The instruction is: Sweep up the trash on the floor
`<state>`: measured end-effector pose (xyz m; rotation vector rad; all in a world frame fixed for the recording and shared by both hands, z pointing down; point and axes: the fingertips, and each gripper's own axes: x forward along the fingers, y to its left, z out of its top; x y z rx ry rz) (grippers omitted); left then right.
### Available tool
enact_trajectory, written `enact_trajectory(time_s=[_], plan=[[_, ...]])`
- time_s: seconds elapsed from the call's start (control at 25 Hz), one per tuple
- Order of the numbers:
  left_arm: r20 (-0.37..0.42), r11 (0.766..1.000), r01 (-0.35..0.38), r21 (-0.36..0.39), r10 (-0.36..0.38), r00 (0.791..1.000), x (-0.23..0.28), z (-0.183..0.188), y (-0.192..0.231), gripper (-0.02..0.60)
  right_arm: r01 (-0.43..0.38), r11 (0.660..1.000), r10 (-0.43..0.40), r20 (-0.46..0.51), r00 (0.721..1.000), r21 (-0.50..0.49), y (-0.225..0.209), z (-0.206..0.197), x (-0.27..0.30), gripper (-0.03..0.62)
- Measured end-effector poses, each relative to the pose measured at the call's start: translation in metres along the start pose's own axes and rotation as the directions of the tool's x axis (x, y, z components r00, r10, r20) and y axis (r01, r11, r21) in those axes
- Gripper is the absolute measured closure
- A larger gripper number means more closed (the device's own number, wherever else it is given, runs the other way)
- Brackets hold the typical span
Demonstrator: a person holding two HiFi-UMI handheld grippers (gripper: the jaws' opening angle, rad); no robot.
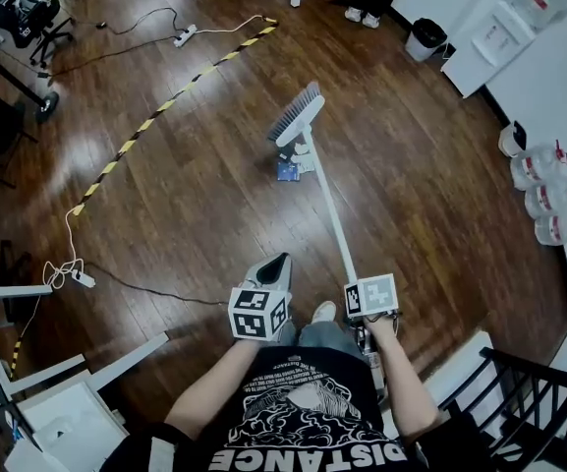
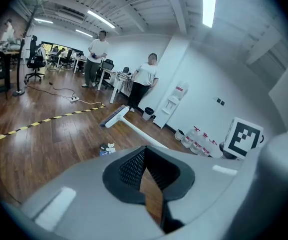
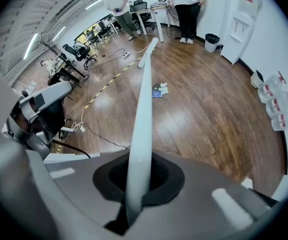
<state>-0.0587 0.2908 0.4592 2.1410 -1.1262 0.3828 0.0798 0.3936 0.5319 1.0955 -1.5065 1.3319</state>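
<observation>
A broom with a white handle and a grey bristle head reaches forward over the dark wooden floor. Its head hangs just beyond a small pile of blue and white trash. My right gripper is shut on the handle's near end, and in the right gripper view the handle runs out from between the jaws toward the trash. My left gripper is held beside it, shut and holding nothing. The left gripper view shows the broom head and the trash ahead.
A yellow-black tape strip and a power strip with cables cross the floor at left. Water jugs, a bin and a dispenser line the right wall. A black chair stands near right. Two people stand far off.
</observation>
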Motion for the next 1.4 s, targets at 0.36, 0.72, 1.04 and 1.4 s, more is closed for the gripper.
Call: enact_trajectory(time_s=[0.36, 0.72, 1.04, 1.4], plan=[[0.011, 0.998, 0.008, 0.062, -0.009, 1.0, 0.008, -0.016, -0.08, 0.577, -0.006, 1.0, 0.009, 0.105, 0.994, -0.03, -0.036, -0.033, -0.035, 0.594], [0.005, 0.992, 0.006, 0.125, -0.007, 1.0, -0.007, -0.057, -0.159, 0.577, -0.004, 0.998, 0.016, 0.183, 0.983, -0.065, -0.07, -0.089, -0.072, 0.594], [0.006, 0.988, 0.008, 0.155, -0.009, 1.0, -0.016, -0.076, -0.189, 0.577, -0.014, 0.997, 0.029, 0.215, 0.976, -0.074, -0.079, -0.113, -0.082, 0.594], [-0.011, 0.986, -0.002, 0.167, 0.004, 1.0, -0.004, -0.09, -0.212, 0.577, -0.025, 0.996, 0.043, 0.212, 0.976, -0.089, -0.103, -0.123, -0.086, 0.594]])
